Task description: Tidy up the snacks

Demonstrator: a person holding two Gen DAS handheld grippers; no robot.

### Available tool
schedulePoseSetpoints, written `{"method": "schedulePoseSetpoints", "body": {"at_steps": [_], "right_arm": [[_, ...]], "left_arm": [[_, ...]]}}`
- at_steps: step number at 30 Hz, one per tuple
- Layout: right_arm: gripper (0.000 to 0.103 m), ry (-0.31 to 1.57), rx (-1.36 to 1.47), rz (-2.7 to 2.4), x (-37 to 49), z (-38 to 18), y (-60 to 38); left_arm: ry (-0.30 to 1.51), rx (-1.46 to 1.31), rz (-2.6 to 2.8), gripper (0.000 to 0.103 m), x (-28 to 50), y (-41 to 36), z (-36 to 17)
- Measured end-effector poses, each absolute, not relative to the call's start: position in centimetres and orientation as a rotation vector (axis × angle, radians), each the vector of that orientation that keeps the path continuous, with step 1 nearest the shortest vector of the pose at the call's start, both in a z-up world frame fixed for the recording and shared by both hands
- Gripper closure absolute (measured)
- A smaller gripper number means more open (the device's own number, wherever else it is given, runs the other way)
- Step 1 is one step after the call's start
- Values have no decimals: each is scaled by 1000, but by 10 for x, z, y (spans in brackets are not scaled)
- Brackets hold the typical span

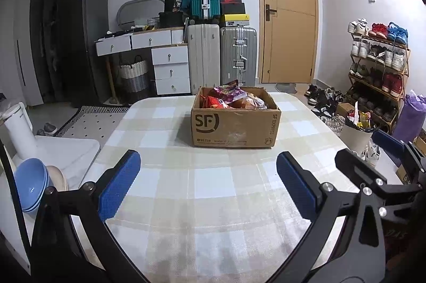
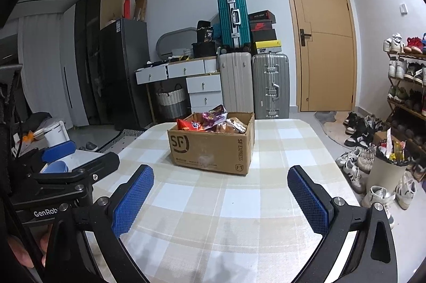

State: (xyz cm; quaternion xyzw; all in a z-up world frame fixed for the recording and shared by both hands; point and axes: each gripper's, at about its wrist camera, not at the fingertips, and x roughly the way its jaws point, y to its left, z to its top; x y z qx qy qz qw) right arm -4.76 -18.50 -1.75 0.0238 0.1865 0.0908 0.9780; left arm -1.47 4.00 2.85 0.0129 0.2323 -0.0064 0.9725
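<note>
Grippers: left gripper [image 1: 207, 186] and right gripper [image 2: 219, 199] held wide, empty.
Risk: snack bags [image 2: 213, 122] heaped above the SF Express carton [image 2: 210, 147] rim could be spilled.

Between my two grippers and the cardboard box [image 1: 235, 120] the checked tablecloth [image 1: 207, 192] lies bare, so I have a straight run forward; the box stands at the far middle, snack bags [image 1: 229, 96] heaped above its rim; bare cloth flanks it left and right.
</note>
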Motion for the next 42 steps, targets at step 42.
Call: {"method": "schedulePoseSetpoints", "body": {"at_steps": [42], "right_arm": [[1, 373, 73, 194, -53, -18, -188]], "left_arm": [[466, 15, -11, 1, -11, 39, 22]]}}
